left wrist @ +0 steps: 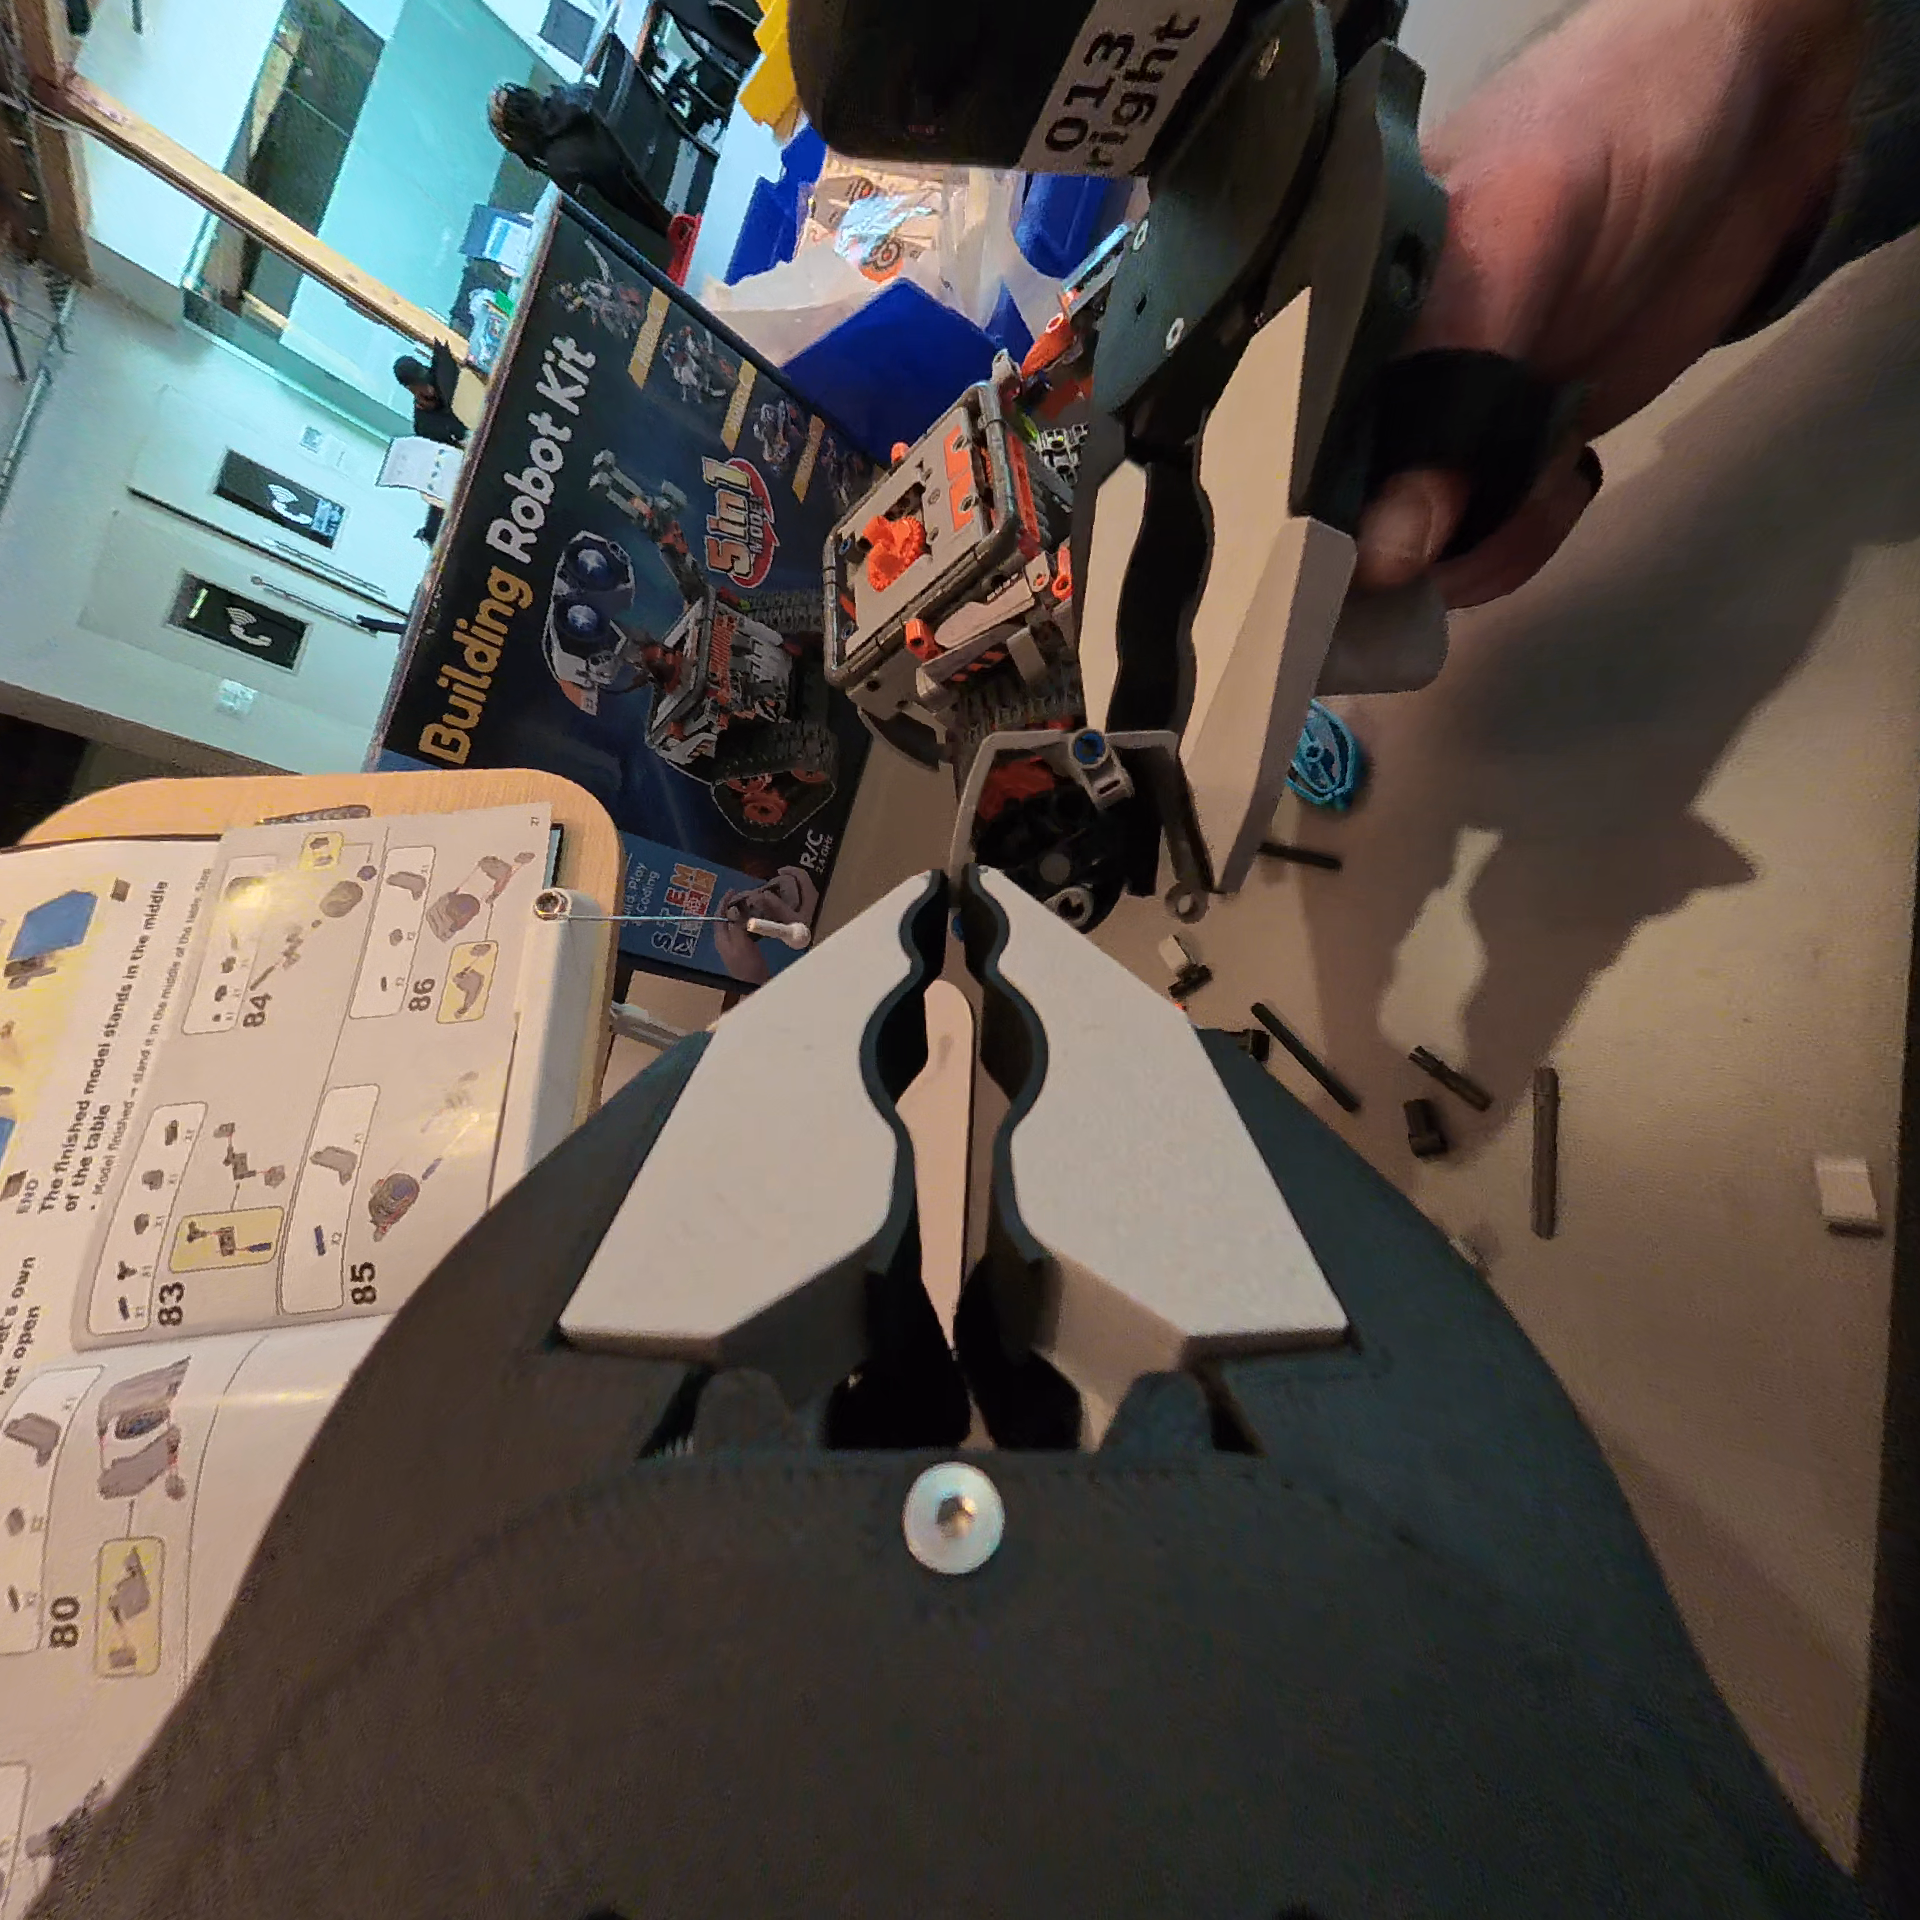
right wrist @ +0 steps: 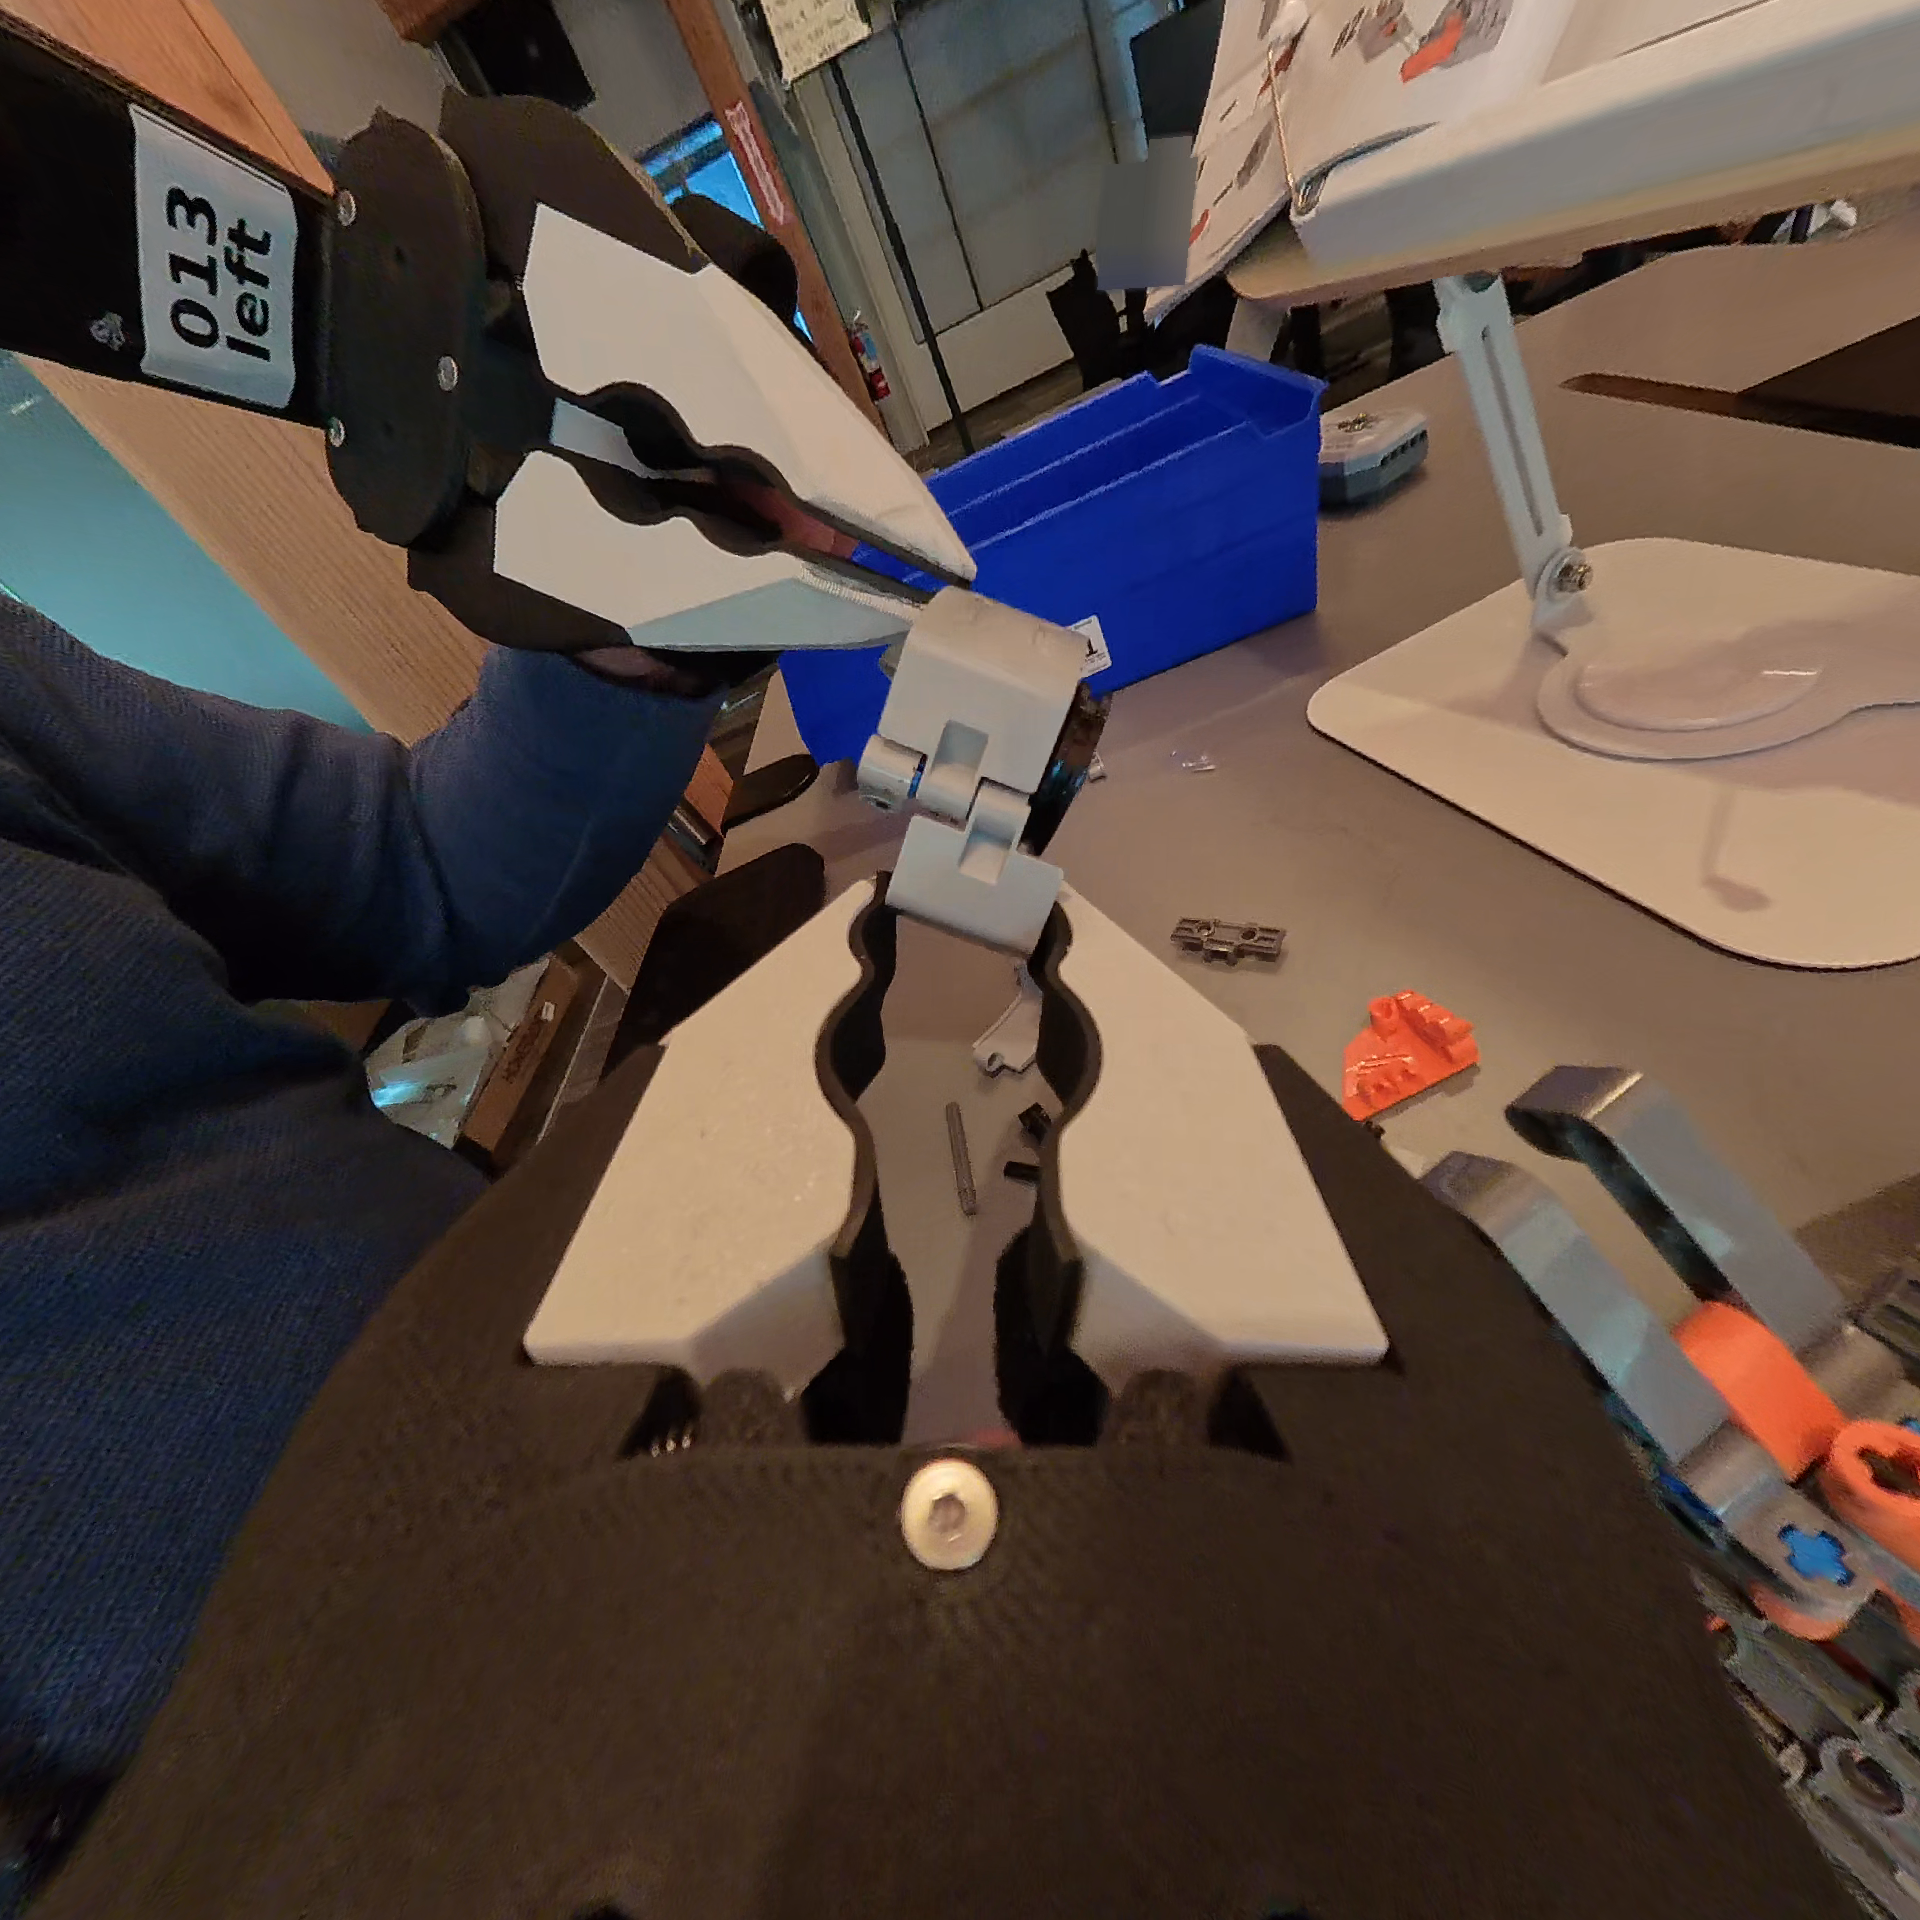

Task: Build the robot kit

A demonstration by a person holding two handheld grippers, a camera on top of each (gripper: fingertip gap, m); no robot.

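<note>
- On my left, my left gripper point(right wrist: 914, 597) is pinched shut on the upper plate of a grey hinged piece point(right wrist: 971, 769).
- In the middle, my right gripper point(right wrist: 971, 909) clamps that piece's lower plate.
- A black wheel-like part behind it, I think.
- Right: orange brick point(right wrist: 1408, 1055), tracked model point(left wrist: 945, 582) near.

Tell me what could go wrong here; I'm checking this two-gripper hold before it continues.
1. The hinged grey piece is pinched only at its ends, by the left gripper and the right gripper; it may fold at the hinge and slip out.
2. If dropped, it could scatter the pins lying loose on the table.
</note>
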